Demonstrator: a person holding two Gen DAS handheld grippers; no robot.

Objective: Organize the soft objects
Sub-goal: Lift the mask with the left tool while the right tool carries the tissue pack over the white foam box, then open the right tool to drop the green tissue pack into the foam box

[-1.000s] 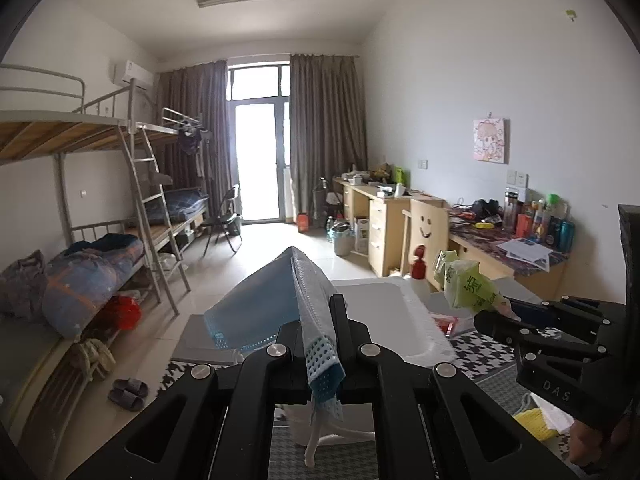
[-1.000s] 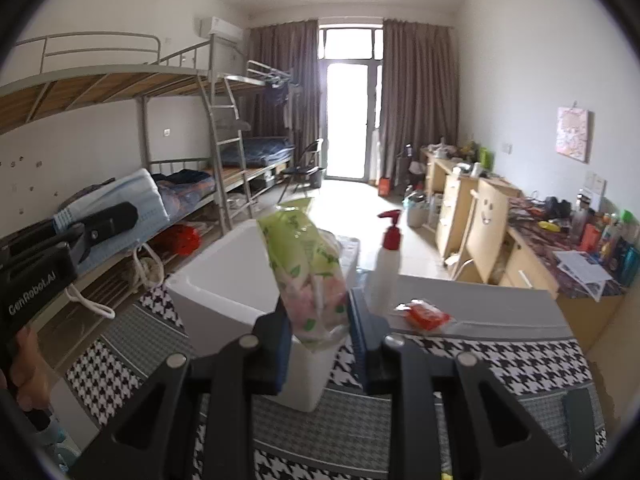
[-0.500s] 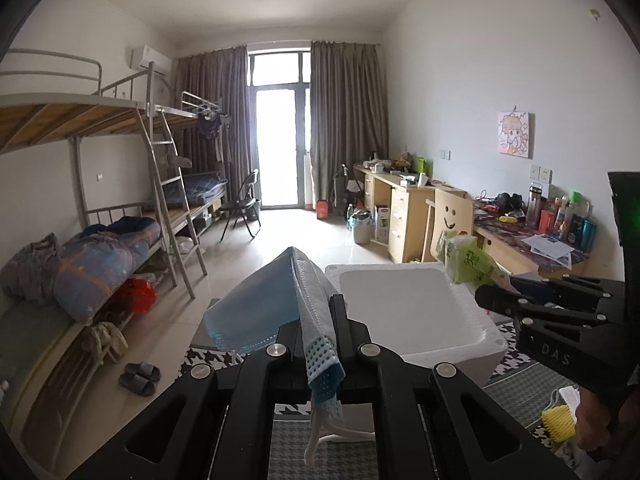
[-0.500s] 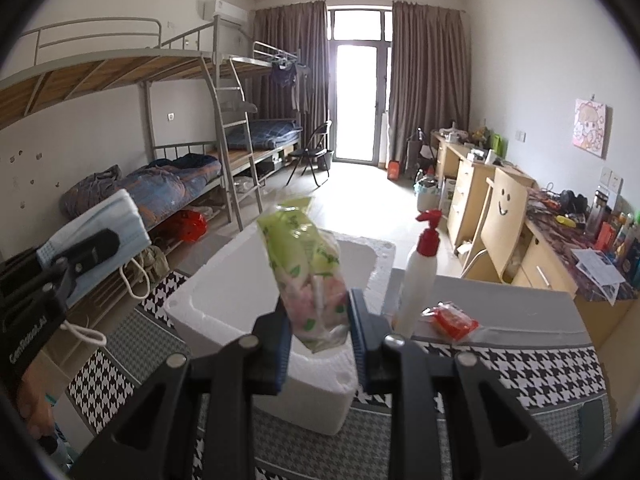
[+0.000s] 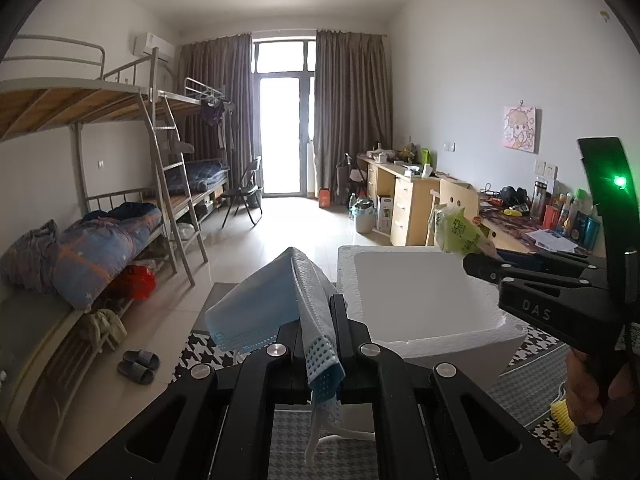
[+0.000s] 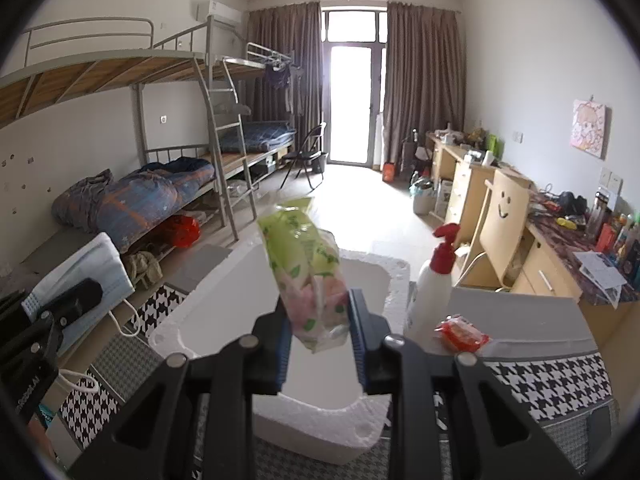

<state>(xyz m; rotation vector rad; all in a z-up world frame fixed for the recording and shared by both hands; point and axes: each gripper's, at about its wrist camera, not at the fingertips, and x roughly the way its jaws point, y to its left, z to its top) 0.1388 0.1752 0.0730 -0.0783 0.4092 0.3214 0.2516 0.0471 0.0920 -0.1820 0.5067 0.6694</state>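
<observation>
Nothing lies in the white foam box [image 6: 362,276] yet: the left gripper [image 5: 316,344] pinches a blue face mask [image 5: 264,306], the right gripper [image 6: 320,334] a green tissue pack [image 6: 308,272], both near its rim.

Your blue face mask [image 5: 276,304] hangs folded over the left jaws, pinched, its white ear loop dangling. Your green tissue pack [image 6: 310,276], floral and crinkled, stands tilted in the right jaws above the empty white foam box [image 6: 372,436] on the checked bench.

Daylight glares through the balcony door [image 6: 354,104]; fisheye edges vignette darkly.
</observation>
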